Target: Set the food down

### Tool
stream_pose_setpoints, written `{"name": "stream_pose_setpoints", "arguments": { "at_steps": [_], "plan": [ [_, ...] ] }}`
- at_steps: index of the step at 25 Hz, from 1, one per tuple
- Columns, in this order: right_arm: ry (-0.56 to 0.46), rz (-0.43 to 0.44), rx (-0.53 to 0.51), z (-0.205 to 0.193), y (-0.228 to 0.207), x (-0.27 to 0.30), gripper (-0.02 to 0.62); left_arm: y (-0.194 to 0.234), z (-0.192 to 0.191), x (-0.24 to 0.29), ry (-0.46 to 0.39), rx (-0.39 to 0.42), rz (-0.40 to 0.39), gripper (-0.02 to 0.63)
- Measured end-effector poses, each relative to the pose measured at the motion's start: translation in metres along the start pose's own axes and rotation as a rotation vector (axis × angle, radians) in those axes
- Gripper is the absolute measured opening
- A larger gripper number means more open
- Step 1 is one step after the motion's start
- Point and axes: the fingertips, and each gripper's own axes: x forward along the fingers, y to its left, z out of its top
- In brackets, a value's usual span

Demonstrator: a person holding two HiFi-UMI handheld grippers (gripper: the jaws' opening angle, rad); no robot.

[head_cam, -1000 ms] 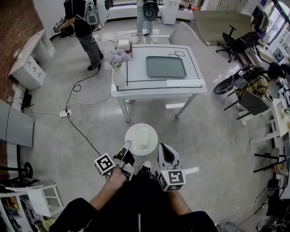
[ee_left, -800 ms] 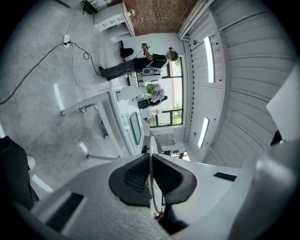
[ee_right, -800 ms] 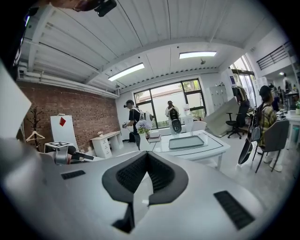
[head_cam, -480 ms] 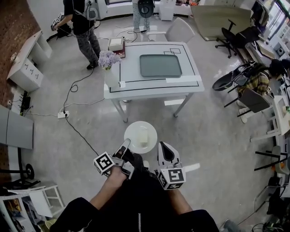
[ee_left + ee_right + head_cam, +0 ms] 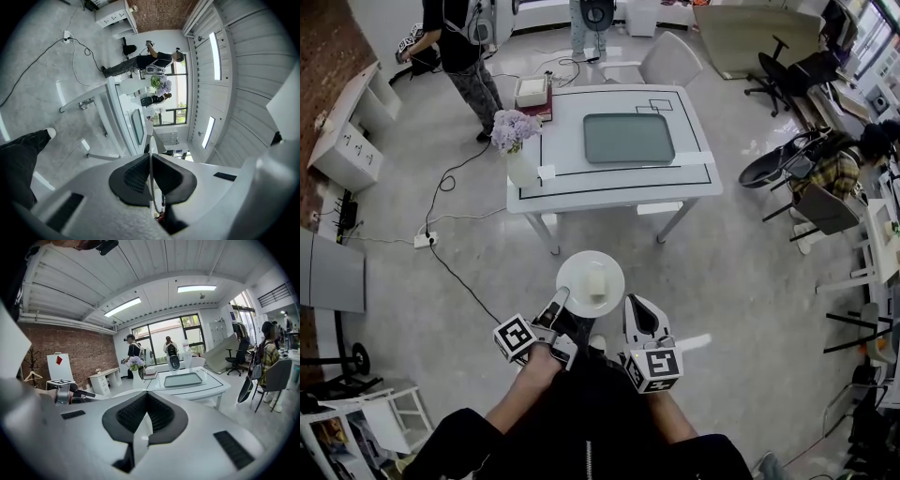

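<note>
A white plate (image 5: pixel 573 270) carries a pale block of food (image 5: pixel 597 283); it hangs over the floor in front of me. My left gripper (image 5: pixel 563 298) is shut on the plate's near rim, which shows as a thin white edge (image 5: pixel 150 174) between the left gripper's (image 5: pixel 151 157) dark pads. My right gripper (image 5: pixel 638 305) is just right of the plate, jaws together; in its own view the right gripper (image 5: pixel 147 394) pinches nothing that I can make out. Ahead stands the white table (image 5: pixel 609 183) with a grey tray (image 5: pixel 629 139) on it.
A vase of purple flowers (image 5: pixel 517 141) stands at the table's left corner, a box (image 5: pixel 532 91) behind it. A cable (image 5: pixel 450 253) runs over the floor at left. People stand at the far left (image 5: pixel 459 47) and beyond the table; one sits at right (image 5: pixel 839 169) among chairs.
The table has drawn a little nearer and slid left in the head view. The plate and both grippers keep the same places before me.
</note>
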Motion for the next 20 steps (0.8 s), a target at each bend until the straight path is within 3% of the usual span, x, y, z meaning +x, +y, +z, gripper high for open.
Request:
{"name": "stream_pose_setpoints", "arguments": {
  "at_steps": [20],
  "plan": [
    [0.085,0.011,-0.037,0.061,-0.052,0.172,0.008,-0.016,0.117,0.173,0.024,-0.021,-0.001,0.015]
  ]
}}
